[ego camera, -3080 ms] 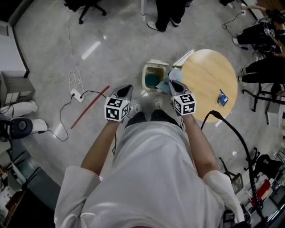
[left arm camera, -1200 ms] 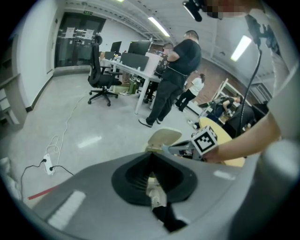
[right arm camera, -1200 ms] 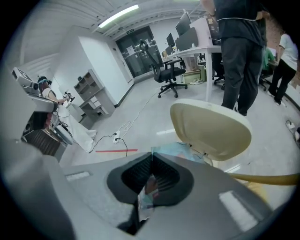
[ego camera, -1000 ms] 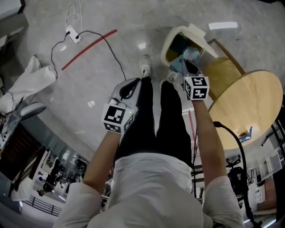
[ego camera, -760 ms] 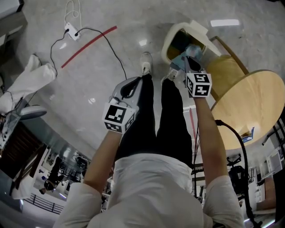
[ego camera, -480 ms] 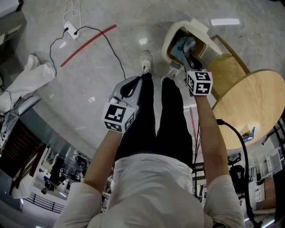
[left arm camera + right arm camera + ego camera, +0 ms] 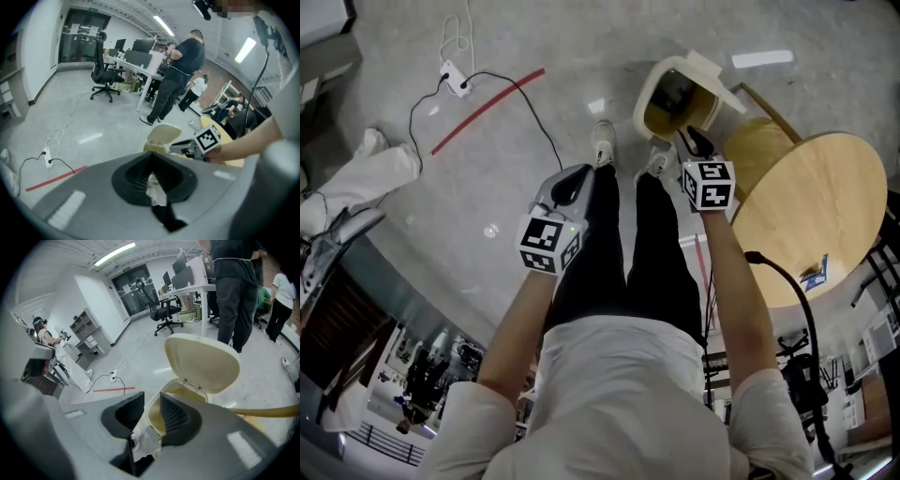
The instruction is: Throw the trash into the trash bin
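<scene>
- The right gripper (image 7: pixel 152 401) hangs just over the near edge of the trash bin (image 7: pixel 645 101) and points steeply downward. Its jaws have just been opening and now stand a moderate way apart. Nothing is between them, and only the bin's rim and pale inner wall show through the gap.
- The trash bin stands on the floor (image 7: pixel 534 56) with its cream lid (image 7: pixel 201 363) swung up and back. It is just beside the round wooden desk (image 7: pixel 806 206) and directly ahead of the person's right shoe (image 7: pixel 656 161).
- In the head view a dark shape sits inside the bin. It is too dim to tell what it is.
- The left gripper (image 7: pixel 151 161) is held out to the left beside the person's left leg, well apart from the bin, and it too is angled down. Its jaws are pressed together and hold nothing. A white shoe on the floor shows past them.
- A small blue item (image 7: pixel 813 272) lies on the desk near its edge.
- A red strip (image 7: pixel 487 111) lies on the floor to the left, near a power strip (image 7: pixel 450 77) with its cable looping away.
- In the left gripper view, a standing person (image 7: pixel 180 70) in dark clothes is some way beyond the bin.
</scene>
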Demonstrator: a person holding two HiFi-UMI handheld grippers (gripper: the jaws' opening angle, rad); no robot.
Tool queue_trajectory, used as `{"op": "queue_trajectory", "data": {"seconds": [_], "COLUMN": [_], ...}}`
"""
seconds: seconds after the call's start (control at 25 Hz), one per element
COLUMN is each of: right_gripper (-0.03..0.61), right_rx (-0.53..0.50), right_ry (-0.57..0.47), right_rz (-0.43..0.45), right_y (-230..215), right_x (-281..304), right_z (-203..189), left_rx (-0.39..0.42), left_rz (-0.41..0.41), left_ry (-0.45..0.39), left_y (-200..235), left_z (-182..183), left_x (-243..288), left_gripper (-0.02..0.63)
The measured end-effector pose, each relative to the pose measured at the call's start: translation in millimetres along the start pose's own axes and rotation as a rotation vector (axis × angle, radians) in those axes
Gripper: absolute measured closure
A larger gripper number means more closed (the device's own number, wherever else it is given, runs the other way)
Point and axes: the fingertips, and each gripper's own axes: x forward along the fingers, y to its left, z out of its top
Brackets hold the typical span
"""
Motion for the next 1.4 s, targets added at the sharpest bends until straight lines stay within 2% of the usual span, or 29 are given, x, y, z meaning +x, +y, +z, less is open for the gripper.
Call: {"op": "queue_trajectory", "data": {"seconds": [0.12,0.4,1.04,1.4], "right_gripper": [0.469,0.523,0.577,0.577], "right_rx": [-0.010,-0.016,-0.039,-0.073], "right_ry": [-0.017,-0.061,-0.136,-0.167], "right_rz": [-0.004,-0.028,-0.041,-0.022], "right_y": [6,20,51,88], "right_x": [-21,-74,-161,-202], "right_z": [11,32,65,77], "left_rx": [0.016,0.053,0.111,0.132], "left_rz": [-0.002,-0.008,-0.029,-0.069], "left_ry": [-0.009,-0.039,-0.071,-0.069], "left_y": [-7,-20,-51,-67], "left_z": [11,38,75,86], "left_x": [-12,-45,-89,-115], "left_gripper": [0.611,0.611,0.611,0.611]}}
